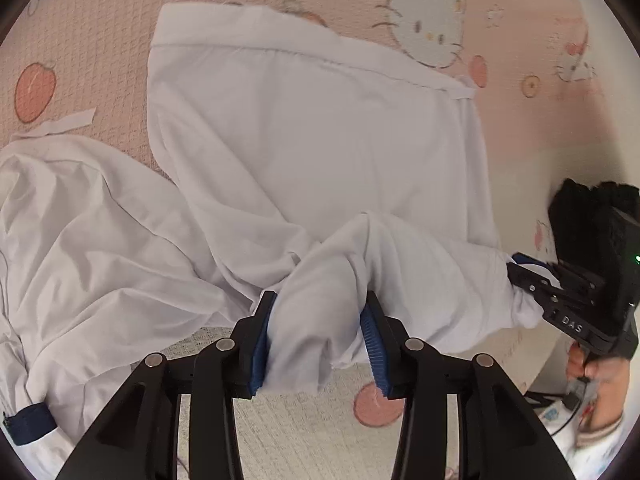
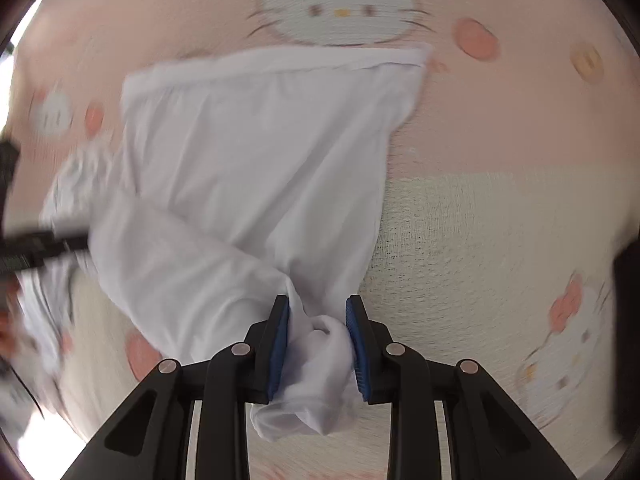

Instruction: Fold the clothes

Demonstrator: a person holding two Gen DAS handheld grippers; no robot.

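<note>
Jaws: both pairs clenched on white cloth. Left gripper [image 1: 316, 340] grips a bunched fold of the white garment [image 1: 312, 128]; right gripper [image 2: 318, 344] grips a gathered wad at the garment's near corner.

Garment: white, with a banded hem at its far end, spread across the pink cartoon-cat bedspread [image 1: 100, 32]. Far half lies flat; near edge lifted and stretched between the two grippers. It lies toward the bed's near edge, right of centre in the left wrist view.

Second white garment [image 1: 92, 232]: crumpled toward the left edge, dark blue cuff [image 1: 28, 424] showing, a loose white strip [image 1: 64, 122] just beyond it.

Step, as judged: carrying the near edge over toward the banded far end. To do well: keep both grips level and the held edge taut, move the pair together, lay the edge square to the band, avoid dragging the flat half. Right wrist view is blurred, so fine detail there is uncertain.
</note>
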